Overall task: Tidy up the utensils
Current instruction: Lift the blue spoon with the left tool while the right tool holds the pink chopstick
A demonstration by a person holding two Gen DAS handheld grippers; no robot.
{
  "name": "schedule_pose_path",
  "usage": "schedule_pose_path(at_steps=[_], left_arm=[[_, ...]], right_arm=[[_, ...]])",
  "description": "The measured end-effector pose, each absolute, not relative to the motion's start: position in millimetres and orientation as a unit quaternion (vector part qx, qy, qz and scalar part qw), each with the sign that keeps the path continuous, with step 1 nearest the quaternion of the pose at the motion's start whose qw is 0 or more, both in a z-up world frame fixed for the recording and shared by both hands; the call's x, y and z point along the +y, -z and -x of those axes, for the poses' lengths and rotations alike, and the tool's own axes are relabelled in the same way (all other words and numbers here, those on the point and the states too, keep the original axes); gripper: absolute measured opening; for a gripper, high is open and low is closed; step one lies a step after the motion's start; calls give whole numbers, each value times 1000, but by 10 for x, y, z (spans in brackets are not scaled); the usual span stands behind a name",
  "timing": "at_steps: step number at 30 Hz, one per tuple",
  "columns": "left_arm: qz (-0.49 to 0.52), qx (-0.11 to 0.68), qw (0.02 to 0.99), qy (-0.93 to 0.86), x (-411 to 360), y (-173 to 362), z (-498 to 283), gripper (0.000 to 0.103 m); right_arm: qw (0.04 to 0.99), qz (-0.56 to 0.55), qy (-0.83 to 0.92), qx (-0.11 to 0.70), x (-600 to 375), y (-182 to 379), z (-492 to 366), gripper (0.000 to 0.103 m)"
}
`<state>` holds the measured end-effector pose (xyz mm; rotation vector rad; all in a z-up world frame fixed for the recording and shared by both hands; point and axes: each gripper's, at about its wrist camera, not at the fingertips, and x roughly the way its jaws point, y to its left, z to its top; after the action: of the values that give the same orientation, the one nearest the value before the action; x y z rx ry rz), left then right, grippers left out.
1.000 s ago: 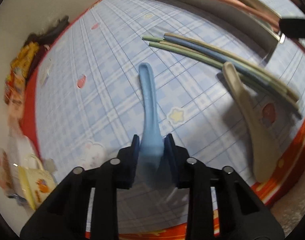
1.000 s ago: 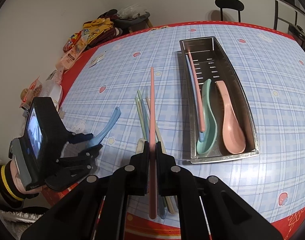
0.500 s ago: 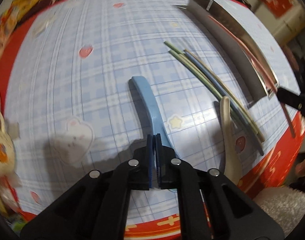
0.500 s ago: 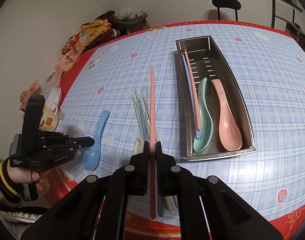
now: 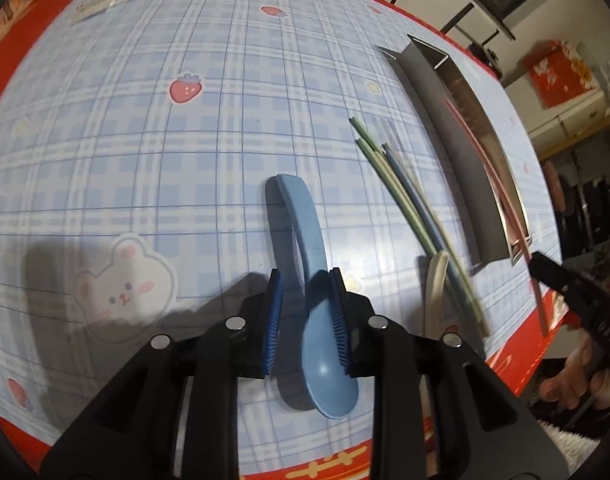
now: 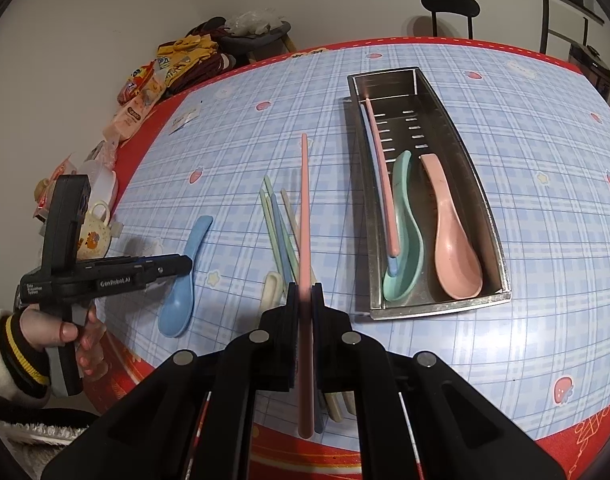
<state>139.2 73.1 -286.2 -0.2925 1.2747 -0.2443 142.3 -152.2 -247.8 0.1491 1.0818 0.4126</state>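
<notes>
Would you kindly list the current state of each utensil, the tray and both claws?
Blue spoon: flat on table, between left claw's pads.
Left claw: opening, straddling spoon.
Right claw: shut on pink chopstick, lifted.
Metal tray: holds green spoon, pink spoon, two chopsticks.
Loose chopsticks: lying on table.
Cream spoon: on table.

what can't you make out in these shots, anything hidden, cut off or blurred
- Left wrist view: inside of the metal tray is hidden by its own near wall.
- Left wrist view: whether the left hand-held gripper, jaws opening, touches the blue spoon between them; unclear.
- Right wrist view: near end of the cream spoon is hidden behind the right hand-held gripper, shut on a pink chopstick.
- Right wrist view: snack packets are too small to read.
</notes>
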Motion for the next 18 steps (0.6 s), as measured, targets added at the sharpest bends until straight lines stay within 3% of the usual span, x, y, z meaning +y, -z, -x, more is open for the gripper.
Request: schedule_pose_path(at_steps=[7, 10, 18], left_arm=[[146, 591, 784, 124, 745, 2927, -1454, 25], [144, 594, 782, 124, 745, 2940, -1467, 18], [143, 594, 782, 124, 745, 2938, -1454, 18]], right_arm=[[835, -74, -185, 513, -1552, 2497, -1407, 7], [834, -74, -183, 515, -1555, 2512, -1405, 7], [833, -76, -184, 516, -1550, 2519, -1421, 7]])
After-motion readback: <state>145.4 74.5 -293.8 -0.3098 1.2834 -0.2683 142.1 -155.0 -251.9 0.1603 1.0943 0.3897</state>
